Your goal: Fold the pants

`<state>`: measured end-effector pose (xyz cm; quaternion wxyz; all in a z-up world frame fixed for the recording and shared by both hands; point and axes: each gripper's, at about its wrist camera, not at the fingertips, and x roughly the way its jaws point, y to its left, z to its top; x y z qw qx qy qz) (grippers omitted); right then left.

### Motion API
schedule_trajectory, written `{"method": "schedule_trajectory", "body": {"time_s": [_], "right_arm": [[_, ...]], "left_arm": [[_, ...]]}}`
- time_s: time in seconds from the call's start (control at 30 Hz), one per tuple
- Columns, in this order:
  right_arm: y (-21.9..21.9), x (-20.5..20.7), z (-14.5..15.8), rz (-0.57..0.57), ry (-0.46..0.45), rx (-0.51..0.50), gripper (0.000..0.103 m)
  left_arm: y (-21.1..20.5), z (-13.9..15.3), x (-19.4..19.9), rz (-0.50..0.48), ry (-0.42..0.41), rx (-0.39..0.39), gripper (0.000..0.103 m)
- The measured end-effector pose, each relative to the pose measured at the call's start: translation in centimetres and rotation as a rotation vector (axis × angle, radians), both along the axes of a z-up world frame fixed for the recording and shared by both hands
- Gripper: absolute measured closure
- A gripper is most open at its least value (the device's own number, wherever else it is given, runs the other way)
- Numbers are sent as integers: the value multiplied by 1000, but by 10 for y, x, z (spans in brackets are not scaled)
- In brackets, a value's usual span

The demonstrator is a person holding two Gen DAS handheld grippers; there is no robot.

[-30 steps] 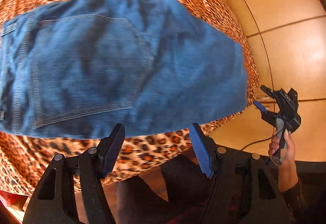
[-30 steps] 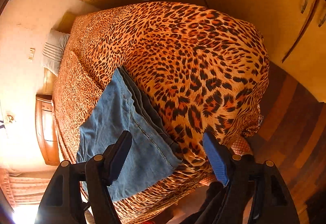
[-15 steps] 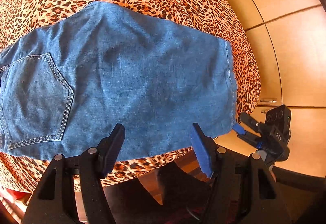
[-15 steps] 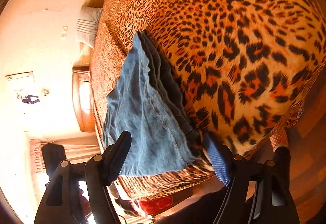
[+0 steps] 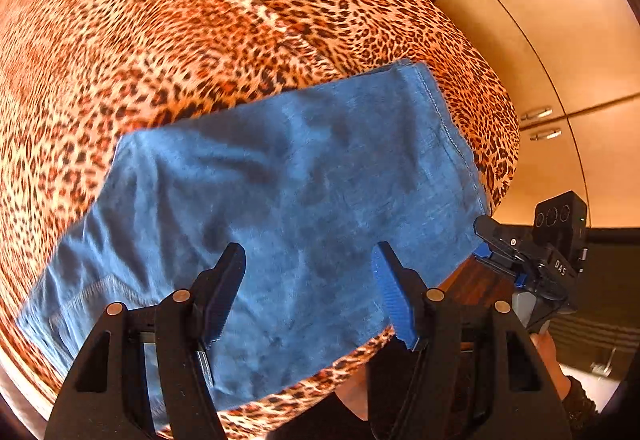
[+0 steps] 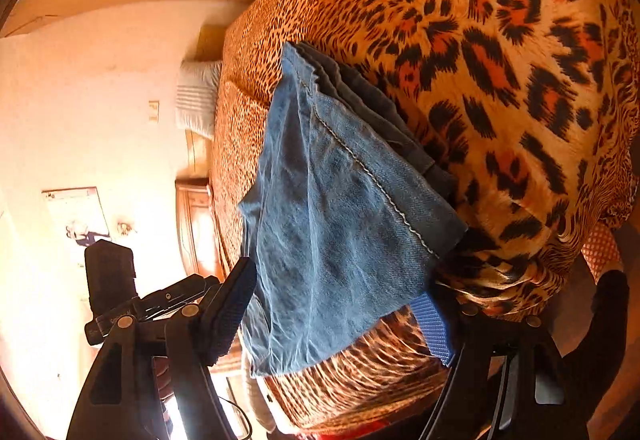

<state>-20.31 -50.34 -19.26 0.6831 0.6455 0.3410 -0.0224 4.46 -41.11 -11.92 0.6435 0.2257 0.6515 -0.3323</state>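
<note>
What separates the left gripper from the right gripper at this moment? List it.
1. The left gripper sits at the middle of the jeans' near long edge; the right gripper sits at their hem corner.
2. Both of the left gripper's pads show fully; denim covers the tip of the right gripper's blue pad.
Shared: both are open, and neither is clamped on cloth.

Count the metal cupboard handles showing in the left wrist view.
2. Both sit on the wooden cupboard doors right of the bed: the upper handle and the lower handle just beneath it. Others may lie outside the frame.
</note>
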Motion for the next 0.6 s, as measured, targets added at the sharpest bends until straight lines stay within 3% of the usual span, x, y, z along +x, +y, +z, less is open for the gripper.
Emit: {"method": "schedule_trajectory", "body": {"time_s": [0.17,0.3,0.4,0.5,0.6], "right_arm": [[0,0,-7,-173,-14,22,26],[3,-11,-15,-198,-71,50,27],[-2,-18,-24,-229,-111,107,27],[-9,-27,-30,-232,-135,127,28],[-12,-32,-31,-204,-135,109,28]], "left_arm": [[-86,-9,21,-150,-23,8,38],[-143,-26,31,-233,2,16,38],[-177,-50,35,-332,10,81,38],[-197,-70,38,-442,-10,145,38],[-206,-81,42,-529,7,160,38]]}}
